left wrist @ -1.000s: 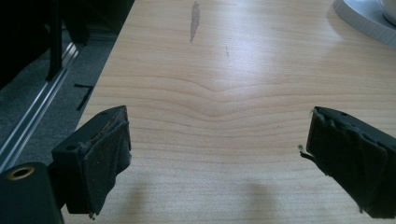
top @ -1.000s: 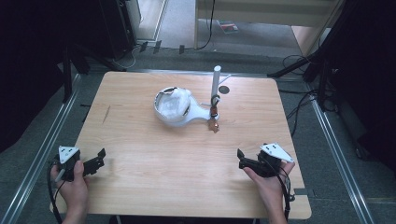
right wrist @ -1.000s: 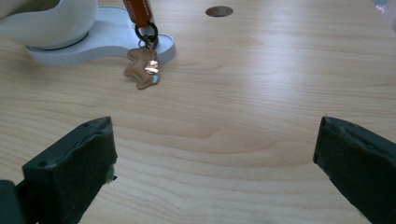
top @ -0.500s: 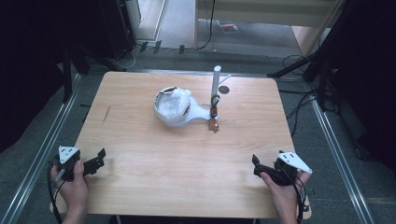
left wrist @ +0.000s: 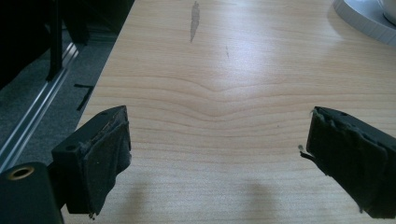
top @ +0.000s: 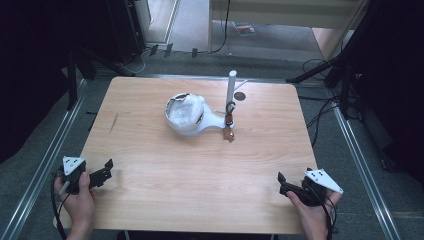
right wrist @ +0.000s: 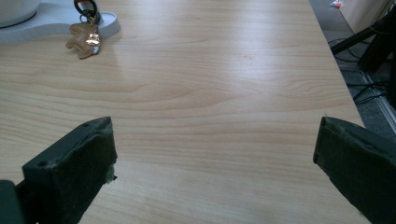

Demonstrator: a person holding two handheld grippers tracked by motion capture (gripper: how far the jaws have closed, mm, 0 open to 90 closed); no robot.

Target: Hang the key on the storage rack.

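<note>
Both tongs wide, empty, at near tabletop [top: 150, 150] corners: left tongs [top: 105, 170], right tongs [top: 284, 183]. We see keychain [top: 229, 131] on white stand [top: 231, 92] mid-far, ahead-left of right tongs, nearer them

Light fell bright on the table [top: 150, 165] while the surroundings stayed dark; glare streaked the wood (gripper views especially), and near jaws looked soft.

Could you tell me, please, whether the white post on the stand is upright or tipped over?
Upright. In the high view the white post rises straight from the white stand, with the keyring hanging around its foot.
</note>
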